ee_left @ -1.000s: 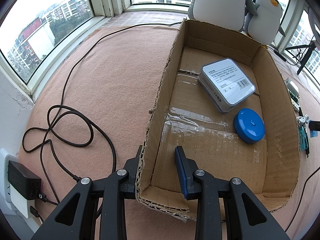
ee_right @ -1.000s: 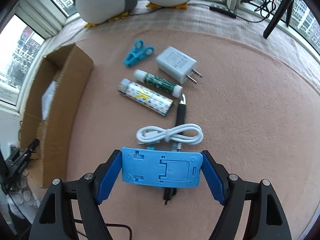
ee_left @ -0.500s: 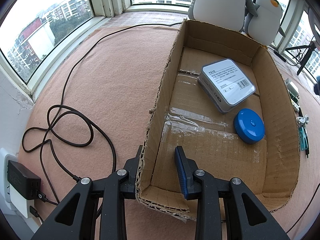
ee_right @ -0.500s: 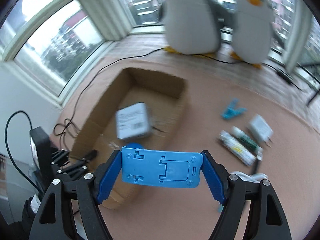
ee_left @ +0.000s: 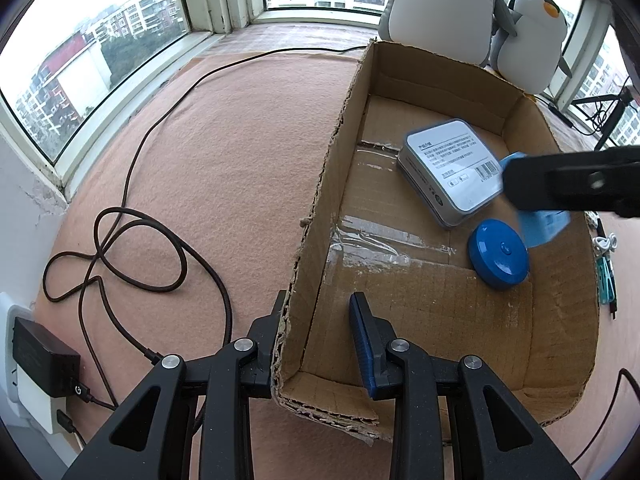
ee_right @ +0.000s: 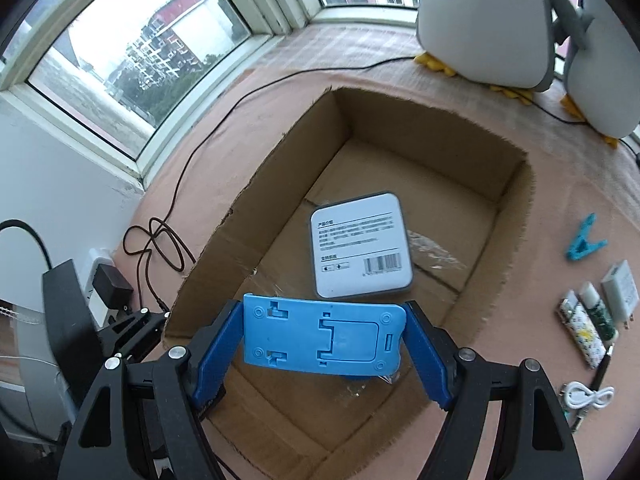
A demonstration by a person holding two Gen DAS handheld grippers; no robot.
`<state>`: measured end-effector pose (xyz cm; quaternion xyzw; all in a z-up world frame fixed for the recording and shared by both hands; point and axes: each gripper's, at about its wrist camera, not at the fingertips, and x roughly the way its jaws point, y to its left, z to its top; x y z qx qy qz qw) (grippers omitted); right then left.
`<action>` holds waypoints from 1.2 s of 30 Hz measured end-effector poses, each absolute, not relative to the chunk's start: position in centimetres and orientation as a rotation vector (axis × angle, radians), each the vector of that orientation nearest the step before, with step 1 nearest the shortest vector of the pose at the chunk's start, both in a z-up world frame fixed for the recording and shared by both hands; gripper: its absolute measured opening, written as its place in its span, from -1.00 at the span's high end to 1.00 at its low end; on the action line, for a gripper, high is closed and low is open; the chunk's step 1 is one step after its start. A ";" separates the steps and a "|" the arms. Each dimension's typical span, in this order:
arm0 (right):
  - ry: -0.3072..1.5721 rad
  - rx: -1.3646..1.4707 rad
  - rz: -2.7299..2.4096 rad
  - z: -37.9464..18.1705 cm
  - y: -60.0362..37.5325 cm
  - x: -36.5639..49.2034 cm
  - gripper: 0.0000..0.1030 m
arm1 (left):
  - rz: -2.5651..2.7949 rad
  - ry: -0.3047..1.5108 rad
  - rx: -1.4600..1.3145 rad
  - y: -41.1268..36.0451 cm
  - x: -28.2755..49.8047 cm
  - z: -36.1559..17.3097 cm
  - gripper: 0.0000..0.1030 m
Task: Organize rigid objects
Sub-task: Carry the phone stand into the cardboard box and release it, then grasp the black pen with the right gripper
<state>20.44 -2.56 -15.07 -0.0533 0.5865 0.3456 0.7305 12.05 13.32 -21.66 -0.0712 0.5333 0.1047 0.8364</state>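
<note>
My left gripper (ee_left: 316, 340) is shut on the near left wall of the open cardboard box (ee_left: 332, 168), one finger outside and the blue pad inside. A flat blue plastic phone stand (ee_right: 324, 340) is clamped by its two short ends in my right gripper (ee_right: 324, 320), which hangs over the box (ee_right: 256, 216). In the left wrist view that gripper (ee_left: 560, 188) reaches in from the right, blurred, with the stand (ee_left: 540, 224) under it. A grey tin with a white label (ee_left: 452, 172) (ee_right: 362, 244) and a round blue disc (ee_left: 498, 252) lie on the box floor.
On the pink mat right of the box lie a teal clip (ee_right: 584, 240), a white charger (ee_right: 620, 290), two tubes (ee_right: 584, 332) and a coiled white cable (ee_right: 588, 396). Two plush penguins (ee_left: 440, 4) stand behind the box. A dark cable (ee_left: 120, 248) and adapter (ee_left: 40, 360) lie left.
My right gripper carried the blue stand away from the loose items on the mat and over the box, rolling as it went. It now shows in the left wrist view. My left gripper kept still.
</note>
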 end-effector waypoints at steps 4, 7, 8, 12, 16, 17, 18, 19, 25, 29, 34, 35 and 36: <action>1.310 -0.147 0.768 -15.8 -1.6 20.3 -0.47 | 0.221 1.129 -0.150 13.3 12.0 -21.7 0.39; 1.306 -0.155 0.765 -16.1 -1.3 20.2 -0.47 | 0.222 1.129 -0.150 13.3 12.0 -21.7 0.39; 1.310 -0.146 0.759 -16.2 -1.4 20.3 -0.48 | 0.222 1.129 -0.150 13.3 12.0 -21.7 0.39; 1.312 -0.127 0.763 -16.1 -1.7 20.4 -0.52 | 0.222 1.129 -0.150 13.3 12.0 -21.7 0.39; 1.299 -0.131 0.769 -15.6 -1.9 20.2 -0.52 | 0.222 1.128 -0.149 13.3 11.9 -21.7 0.39; 1.297 -0.126 0.772 -15.4 -1.9 20.2 -0.52 | 0.222 1.128 -0.149 13.3 11.9 -21.7 0.39; 1.291 -0.122 0.776 -15.2 -2.1 20.0 -0.52 | 0.222 1.128 -0.149 13.2 11.9 -21.7 0.39; 1.284 -0.121 0.775 -15.0 -2.2 19.9 -0.52 | 0.222 1.128 -0.149 13.3 11.9 -21.7 0.39; 1.216 -0.056 0.755 -12.6 -5.8 18.5 -0.52 | 0.222 1.128 -0.149 13.2 11.9 -21.7 0.39; 1.182 0.039 0.702 -11.2 -10.6 18.1 -0.52 | 0.222 1.128 -0.149 13.2 11.9 -21.7 0.39; 1.176 0.145 0.561 -11.1 -18.6 18.4 -0.52 | 0.223 1.128 -0.148 13.2 11.9 -21.7 0.39; 1.179 0.155 0.519 -11.4 -20.5 18.5 -0.52 | 0.223 1.128 -0.148 13.2 11.8 -21.7 0.39; 1.185 0.169 0.492 -11.7 -21.9 18.7 -0.52 | 0.223 1.128 -0.148 13.3 11.9 -21.7 0.39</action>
